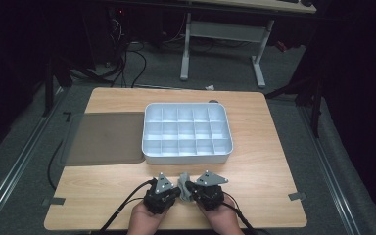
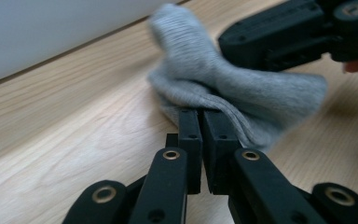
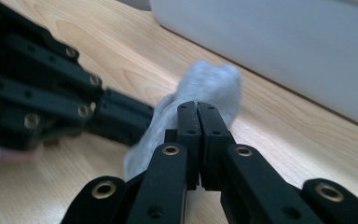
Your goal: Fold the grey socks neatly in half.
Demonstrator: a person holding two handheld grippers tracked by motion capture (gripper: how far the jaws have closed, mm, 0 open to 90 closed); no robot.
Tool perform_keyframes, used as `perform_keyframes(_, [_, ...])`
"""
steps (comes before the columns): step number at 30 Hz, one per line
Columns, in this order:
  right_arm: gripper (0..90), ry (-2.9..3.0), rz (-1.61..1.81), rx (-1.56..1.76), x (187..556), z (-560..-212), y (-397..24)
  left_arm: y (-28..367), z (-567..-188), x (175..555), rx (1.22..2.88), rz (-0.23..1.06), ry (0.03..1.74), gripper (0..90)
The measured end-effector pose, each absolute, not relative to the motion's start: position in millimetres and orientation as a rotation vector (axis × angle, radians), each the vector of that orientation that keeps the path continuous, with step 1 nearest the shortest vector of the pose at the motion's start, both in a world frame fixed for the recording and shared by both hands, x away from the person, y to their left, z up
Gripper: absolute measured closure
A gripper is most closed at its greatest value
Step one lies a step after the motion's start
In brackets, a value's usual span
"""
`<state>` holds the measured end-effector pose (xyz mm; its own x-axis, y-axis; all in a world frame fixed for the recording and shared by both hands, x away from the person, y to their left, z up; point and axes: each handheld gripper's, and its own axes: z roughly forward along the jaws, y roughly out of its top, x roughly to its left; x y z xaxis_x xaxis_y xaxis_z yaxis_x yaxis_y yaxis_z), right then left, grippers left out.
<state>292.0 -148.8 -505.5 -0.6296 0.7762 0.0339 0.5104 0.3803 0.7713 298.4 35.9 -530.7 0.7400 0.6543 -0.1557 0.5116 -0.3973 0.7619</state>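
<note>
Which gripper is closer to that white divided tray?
Right, slightly. Both grippers sit near the table's front edge clamping the grey sock; the tray lies beyond them.

1. The sock (image 2: 233, 88) pinched in my left hand-held gripper (image 2: 200, 114) is plain light grey with a fine ribbed knit.
2. My right hand-held gripper (image 3: 198, 109) is black.
3. The tabletop (image 1: 254, 171) is pale wood grain.
4. The compartment tray (image 1: 186, 157) is white.
5. The mat (image 1: 105, 139) is grey-brown.

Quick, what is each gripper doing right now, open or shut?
Left gripper: shut on the grey sock.
Right gripper: shut on the same sock, from the other side.
</note>
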Motion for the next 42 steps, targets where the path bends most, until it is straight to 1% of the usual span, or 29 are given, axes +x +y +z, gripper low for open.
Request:
perform_keyframes(5, [89.8,2.313,1.120,1.116,290,-505,-149,32,-532,298,2.096,0.212,0.862,87.5])
perform_keyframes(7, [90.0,2.326,1.132,1.102,287,-507,-147,31,-532,298,2.111,0.220,0.855,89.9])
perform_keyframes(10, [90.0,2.328,1.125,1.095,285,-511,-146,31,-532,297,2.121,0.231,0.852,90.0])
perform_keyframes(13, [90.0,2.329,1.156,1.137,286,-521,-150,33,-532,298,2.124,0.231,0.855,89.9])
perform_keyframes(15, [90.0,2.327,1.168,1.142,286,-522,-151,34,-532,298,2.120,0.228,0.860,89.9])
perform_keyframes(19, [90.0,2.327,1.145,1.117,285,-522,-149,38,-532,297,2.116,0.233,0.871,86.7])
perform_keyframes(25, [90.0,2.325,1.146,1.105,284,-523,-148,46,-525,294,2.054,0.251,0.874,87.6])
perform_keyframes(29, [90.0,2.327,1.158,1.100,284,-524,-149,47,-517,292,2.013,0.279,0.852,89.9])
perform_keyframes(36, [90.0,2.329,1.173,1.084,281,-525,-146,43,-502,296,1.957,0.287,0.811,90.0])
perform_keyframes(42, [90.0,2.339,1.183,1.060,279,-525,-144,35,-508,307,1.966,0.273,0.837,90.0])
